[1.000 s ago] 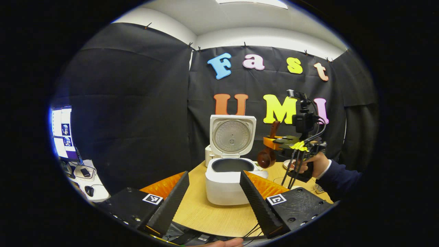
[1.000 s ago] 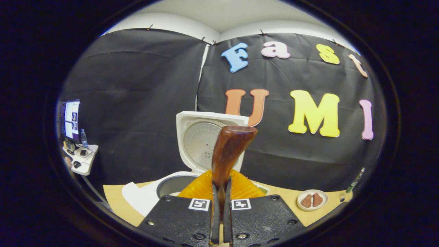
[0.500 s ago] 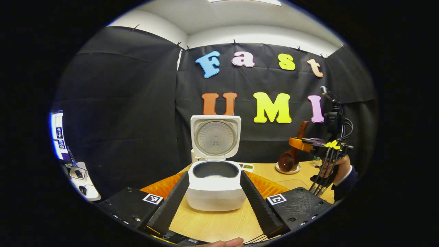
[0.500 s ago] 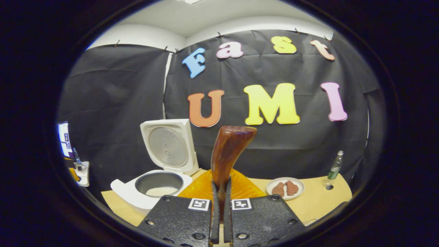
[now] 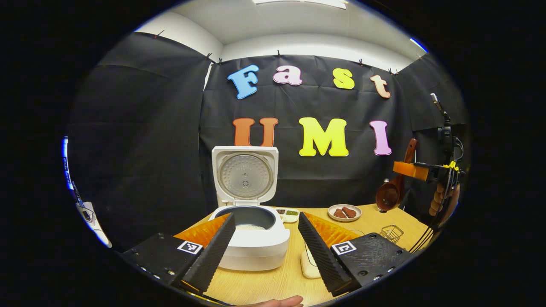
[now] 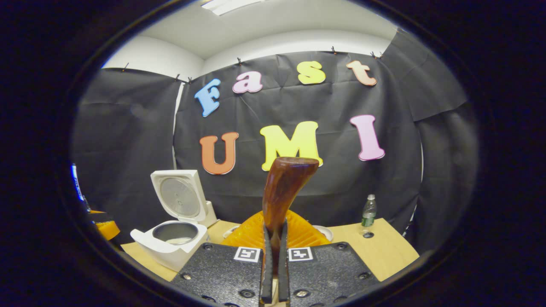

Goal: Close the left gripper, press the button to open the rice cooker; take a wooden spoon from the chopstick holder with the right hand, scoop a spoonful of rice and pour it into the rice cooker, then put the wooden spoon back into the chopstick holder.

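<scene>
The white rice cooker point(image 5: 251, 245) stands with its lid point(image 5: 245, 174) raised, and pale rice lies in the pot. My left gripper point(image 5: 265, 215) is open in front of it, one finger on each side, touching nothing. Far right, my right gripper point(image 5: 420, 170) holds the brown wooden spoon point(image 5: 390, 194) above the table, bowl hanging down. The wire chopstick holder point(image 5: 391, 232) sits below it. In the right gripper view the spoon's handle point(image 6: 283, 187) rises from my shut right gripper point(image 6: 275, 232), with the cooker point(image 6: 170, 241) to the lower left.
A plate of brown food point(image 5: 344, 212) and a small divided dish point(image 5: 286, 212) sit behind the cooker. A flat pale object point(image 5: 308, 265) lies beside the cooker. A plastic bottle point(image 6: 369, 211) stands near the table's far right. A hand point(image 5: 439, 198) grips the right gripper.
The right gripper has carried the spoon to the right, away from above the cooker. The left gripper has turned so the cooker sits further left in its view.
</scene>
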A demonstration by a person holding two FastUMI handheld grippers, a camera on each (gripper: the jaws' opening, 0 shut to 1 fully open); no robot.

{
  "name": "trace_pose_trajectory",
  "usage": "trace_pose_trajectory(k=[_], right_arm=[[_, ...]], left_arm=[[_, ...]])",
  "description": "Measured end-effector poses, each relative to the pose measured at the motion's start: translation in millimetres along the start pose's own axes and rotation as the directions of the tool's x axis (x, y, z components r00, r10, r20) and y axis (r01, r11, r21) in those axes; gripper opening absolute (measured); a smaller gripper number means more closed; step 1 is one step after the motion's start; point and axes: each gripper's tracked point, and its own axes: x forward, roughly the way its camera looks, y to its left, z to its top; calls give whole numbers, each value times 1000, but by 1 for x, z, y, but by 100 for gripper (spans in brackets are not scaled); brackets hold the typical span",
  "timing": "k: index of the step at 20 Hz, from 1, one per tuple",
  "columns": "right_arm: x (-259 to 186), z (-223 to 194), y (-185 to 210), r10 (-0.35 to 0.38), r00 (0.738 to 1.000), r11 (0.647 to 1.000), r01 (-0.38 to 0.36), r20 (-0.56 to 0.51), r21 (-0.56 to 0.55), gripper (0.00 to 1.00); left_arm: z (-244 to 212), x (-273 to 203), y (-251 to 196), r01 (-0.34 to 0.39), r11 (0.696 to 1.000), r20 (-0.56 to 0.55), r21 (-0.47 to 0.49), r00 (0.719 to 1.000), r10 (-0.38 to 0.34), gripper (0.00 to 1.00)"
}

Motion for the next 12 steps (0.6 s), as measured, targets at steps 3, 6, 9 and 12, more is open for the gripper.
trace_pose_trajectory(k=[3, 6, 9, 12], right_arm=[[-10, -11, -21, -37, 999, 999, 37, -22, 22, 11], [-13, -35, -43, -68, 994, 996, 72, -82, 46, 11], [-9, -59, -64, -98, 986, 991, 109, -136, 76, 11], [-3, -85, -85, -136, 972, 984, 155, -190, 86, 11]], left_arm=[[-5, 5, -5, 20, 1000, 1, 0, 1000, -20, 94], [-14, 9, -7, 30, 1000, -17, 1, 999, -30, 94], [-19, 11, -12, 38, 999, -24, 4, 999, -38, 95], [-20, 13, -20, 60, 998, -15, 13, 998, -60, 95]])
